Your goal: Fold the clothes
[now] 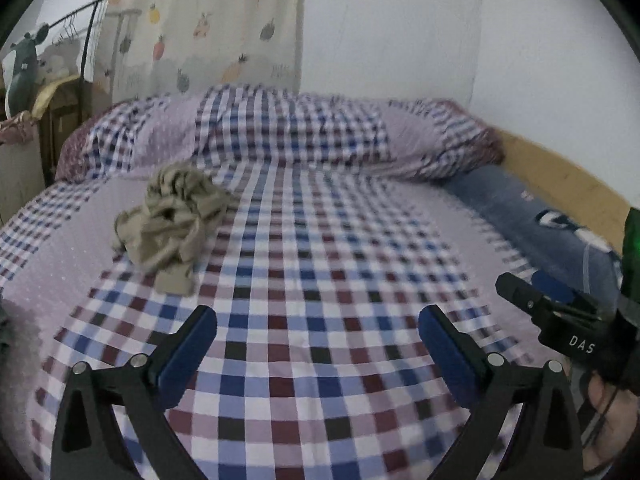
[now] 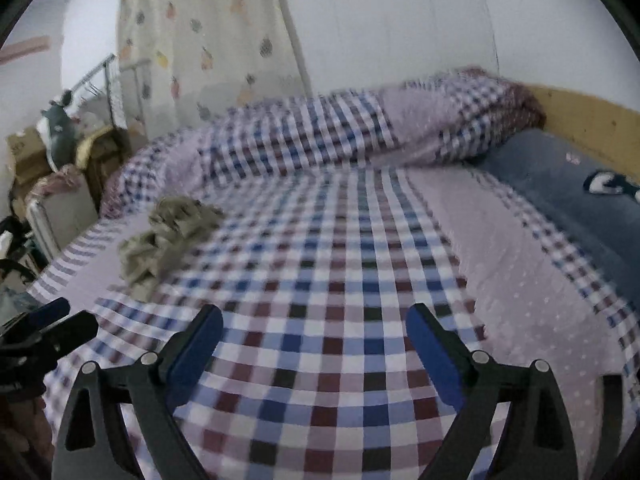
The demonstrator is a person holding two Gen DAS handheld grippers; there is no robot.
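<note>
Bed: checked purple, blue and white cotton bedsheet [image 1: 320,320] spread flat, with a rolled checked quilt [image 1: 288,128] along the far side by the white wall.
Garment: crumpled khaki cloth with dark stripes [image 1: 176,220], lying in a heap on the sheet, far left of both claws, untouched.
Left claw [image 1: 318,332]: blue-padded fingers spread wide, empty, hovering above the sheet.
Right claw [image 2: 316,330]: fingers spread wide, empty, above the sheet beside the left one.
Headboard side: dark blue pillow [image 2: 560,184] against a yellow wooden board.

Khaki striped garment [image 1: 176,216], blue-maroon-white checked bedsheet [image 1: 320,320], cream fruit-print curtain [image 1: 208,24], dark blue pillow [image 2: 568,184], blue-padded black fingers [image 1: 188,348].
</note>
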